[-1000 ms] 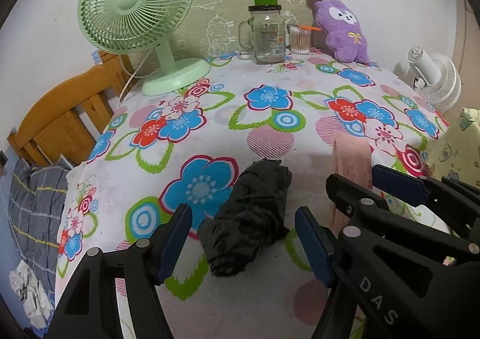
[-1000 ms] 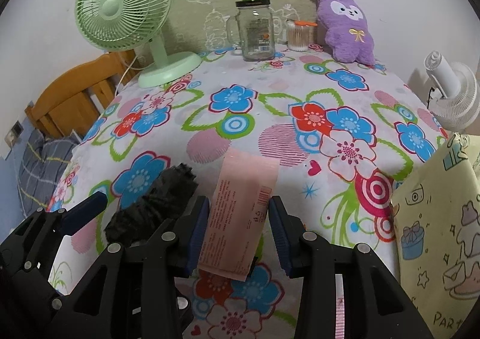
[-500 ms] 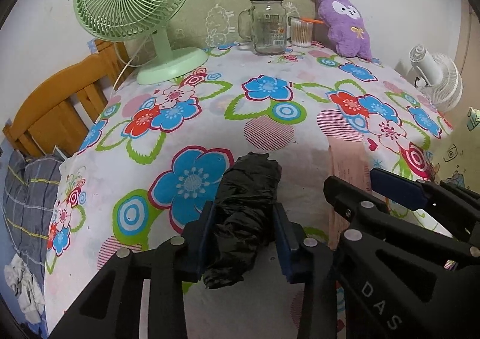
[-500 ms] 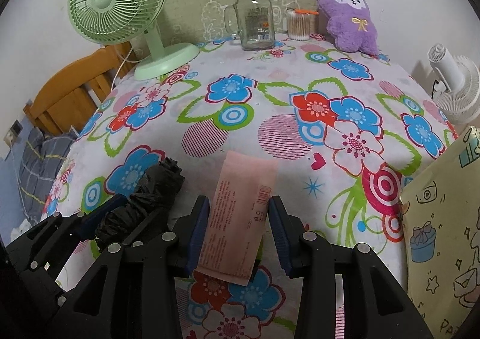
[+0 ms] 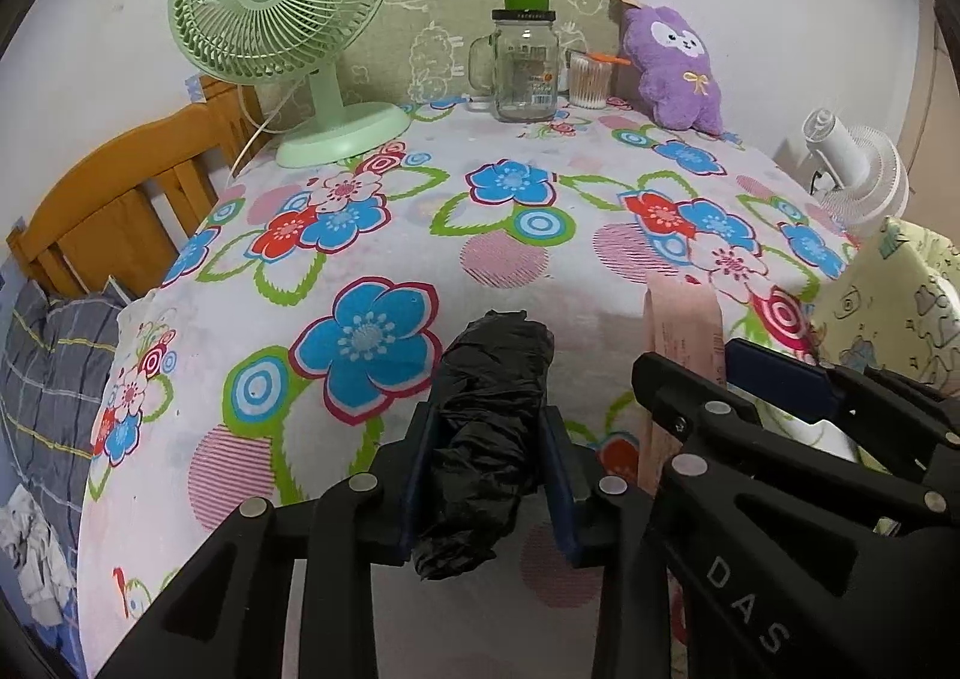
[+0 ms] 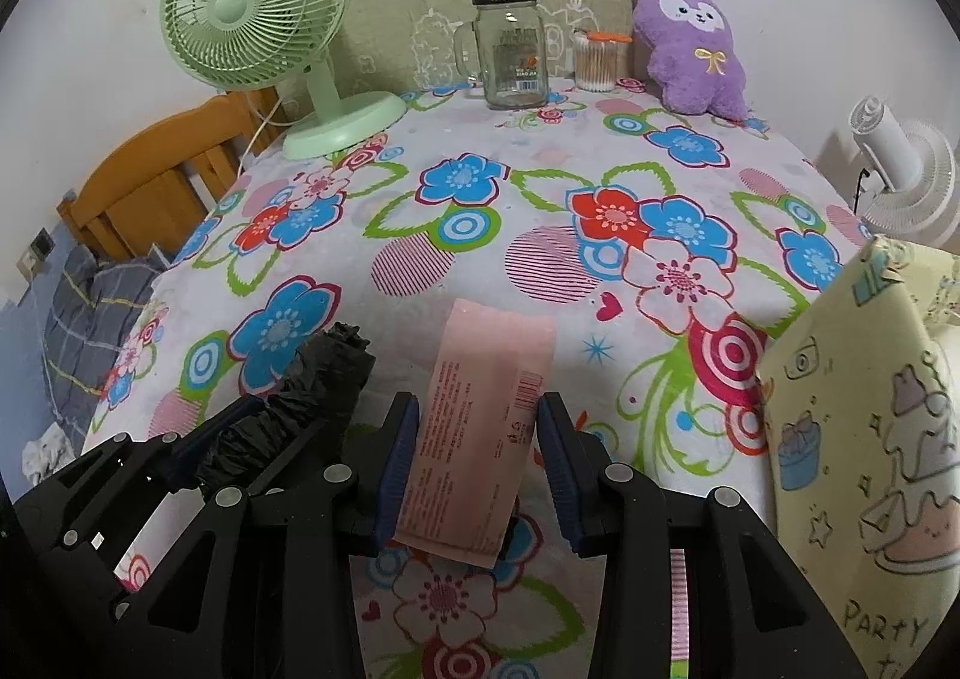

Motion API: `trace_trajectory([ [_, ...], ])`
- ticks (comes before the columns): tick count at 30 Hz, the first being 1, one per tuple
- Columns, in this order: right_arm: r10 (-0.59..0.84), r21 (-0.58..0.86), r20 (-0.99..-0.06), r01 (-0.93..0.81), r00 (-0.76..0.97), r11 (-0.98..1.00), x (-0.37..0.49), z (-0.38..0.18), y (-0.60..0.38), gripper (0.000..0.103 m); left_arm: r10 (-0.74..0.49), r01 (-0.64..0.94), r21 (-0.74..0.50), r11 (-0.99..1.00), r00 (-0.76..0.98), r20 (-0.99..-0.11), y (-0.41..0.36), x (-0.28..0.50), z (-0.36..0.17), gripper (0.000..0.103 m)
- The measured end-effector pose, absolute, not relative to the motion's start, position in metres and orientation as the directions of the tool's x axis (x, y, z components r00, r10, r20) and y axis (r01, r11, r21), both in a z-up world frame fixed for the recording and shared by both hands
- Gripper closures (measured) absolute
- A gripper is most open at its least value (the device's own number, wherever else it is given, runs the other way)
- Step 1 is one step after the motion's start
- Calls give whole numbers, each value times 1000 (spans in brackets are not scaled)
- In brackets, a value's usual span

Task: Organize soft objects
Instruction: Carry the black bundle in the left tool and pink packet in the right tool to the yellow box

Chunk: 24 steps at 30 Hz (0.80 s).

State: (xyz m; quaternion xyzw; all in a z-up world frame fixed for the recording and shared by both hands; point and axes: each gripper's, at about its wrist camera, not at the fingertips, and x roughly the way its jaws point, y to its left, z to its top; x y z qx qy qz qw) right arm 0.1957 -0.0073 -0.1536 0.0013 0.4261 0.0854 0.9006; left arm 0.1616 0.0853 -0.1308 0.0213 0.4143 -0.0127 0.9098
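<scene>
My left gripper point(image 5: 486, 475) is shut on a crumpled black plastic bag roll point(image 5: 486, 433) and holds it just above the flowered tablecloth point(image 5: 480, 235). The roll also shows in the right wrist view point(image 6: 300, 403). My right gripper point(image 6: 477, 472) is shut on a flat pink packet point(image 6: 480, 427), held lengthwise between the blue pads. The packet's far end shows in the left wrist view point(image 5: 681, 325). The two grippers are side by side at the table's near edge.
At the back stand a green fan point(image 5: 282, 12), a glass jar point(image 5: 525, 72), a cotton swab cup point(image 5: 588, 78) and a purple plush point(image 5: 678, 66). A yellow gift bag point(image 6: 864, 439) stands at the right. A wooden chair point(image 5: 114, 199) and a white fan point(image 6: 906, 175) flank the table.
My left gripper closed on the black bag roll and lifted it slightly. My right gripper kept its hold on the pink packet and rose a little.
</scene>
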Motion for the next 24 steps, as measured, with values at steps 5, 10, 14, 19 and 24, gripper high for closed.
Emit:
trace_trajectory([
  [5,156,71,-758,-158,633,985,185,-146,-12,59,-13,36,16,999,667,-745,80,151,-125,70],
  [10,159,67,-747,-165,646,984,174,-138,-17,59,-15,31,8,1000,678,-735,75,141,-118,70],
  [14,164,67,-736,-171,657,983,165,-132,-21,59,-14,25,4,1000,690,-724,70,131,-111,70],
  [19,170,68,-720,-175,673,982,154,-123,-27,59,-11,22,6,1000,702,-712,65,121,-103,70],
  [24,176,69,-699,-180,693,981,142,-112,-33,59,-9,24,11,1000,719,-695,58,112,-92,70],
])
